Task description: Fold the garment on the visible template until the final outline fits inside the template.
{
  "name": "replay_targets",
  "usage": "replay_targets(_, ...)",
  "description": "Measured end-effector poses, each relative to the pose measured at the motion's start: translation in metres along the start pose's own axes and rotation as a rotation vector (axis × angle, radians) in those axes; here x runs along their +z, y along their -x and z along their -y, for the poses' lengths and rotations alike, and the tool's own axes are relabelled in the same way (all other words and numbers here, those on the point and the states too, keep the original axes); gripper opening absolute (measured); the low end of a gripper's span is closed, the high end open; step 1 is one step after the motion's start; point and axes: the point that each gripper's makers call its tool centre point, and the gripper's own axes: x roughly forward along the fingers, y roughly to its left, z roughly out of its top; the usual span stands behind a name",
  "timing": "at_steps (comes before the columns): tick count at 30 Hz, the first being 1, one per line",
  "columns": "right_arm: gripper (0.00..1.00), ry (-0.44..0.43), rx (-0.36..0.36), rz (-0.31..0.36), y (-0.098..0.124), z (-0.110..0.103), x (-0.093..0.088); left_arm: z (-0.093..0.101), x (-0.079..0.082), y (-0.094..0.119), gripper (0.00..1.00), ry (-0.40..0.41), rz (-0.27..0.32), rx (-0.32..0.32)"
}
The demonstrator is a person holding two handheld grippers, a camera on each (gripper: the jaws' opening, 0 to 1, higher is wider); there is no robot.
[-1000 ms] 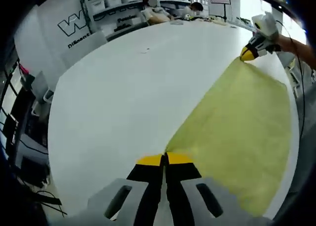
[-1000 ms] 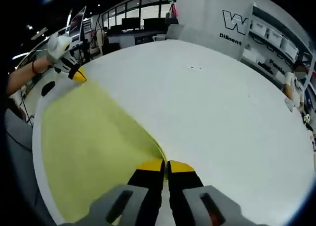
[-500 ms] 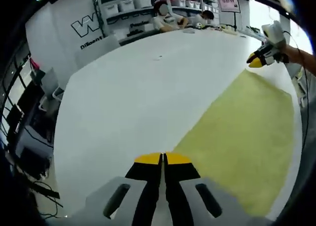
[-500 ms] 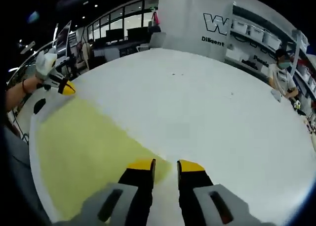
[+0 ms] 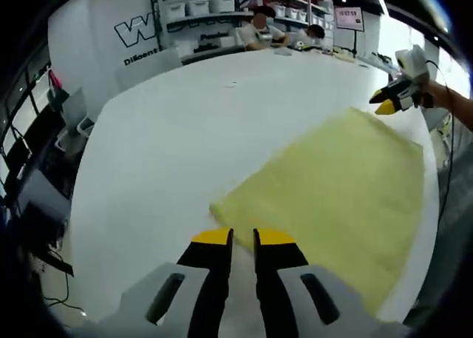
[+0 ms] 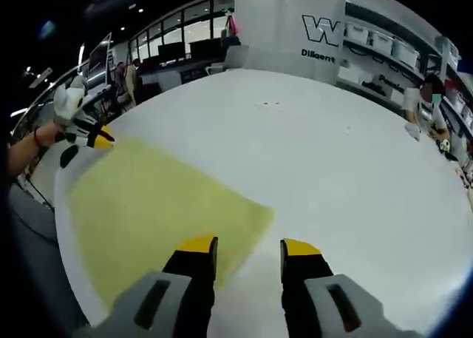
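The yellow garment [image 5: 336, 186] lies flat on the white table [image 5: 185, 123], spread as a wide sheet near the table's edge. I see no template outline in either view, so I cannot tell how the cloth sits against it.

In the left gripper view, the left gripper [image 5: 244, 237] hovers just before the near corner of the garment; its jaws stand a little apart and hold nothing. In the right gripper view, the right gripper [image 6: 247, 247] has its jaws wide apart, also empty, with the other near corner of the yellow garment [image 6: 159, 205] just in front of its left jaw.

I judge that the cloth is laid out and released, so the step in hand is the pause between spreading and a fold. The sheet looks large, so probably more folding is needed. The next move calls for each gripper to pinch an edge or corner and carry it over evenly, keeping the cloth on the table.
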Motion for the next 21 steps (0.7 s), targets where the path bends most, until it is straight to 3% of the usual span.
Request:
replay_targets(3, 0.28, -0.010, -0.003, 0.012, 0.005, -0.004, -0.002, 0.005, -0.009, 0.008, 0.11, 0.024, -0.016, -0.003)
replay_targets(12, 0.30, -0.026, 0.022, 0.002, 0.014, -0.017, -0.012, 0.019, -0.022, 0.026, 0.15, 0.113, 0.011, -0.026)
replay_targets(18, 0.33, -0.001, 0.039, -0.018, 0.016, -0.024, -0.022, 0.025, -0.027, 0.032, 0.19, 0.080, 0.028, -0.030)
replay_targets(21, 0.33, -0.037, 0.048, -0.016, 0.024, -0.035, -0.028, 0.038, -0.033, 0.043, 0.19, 0.134, 0.043, -0.057)
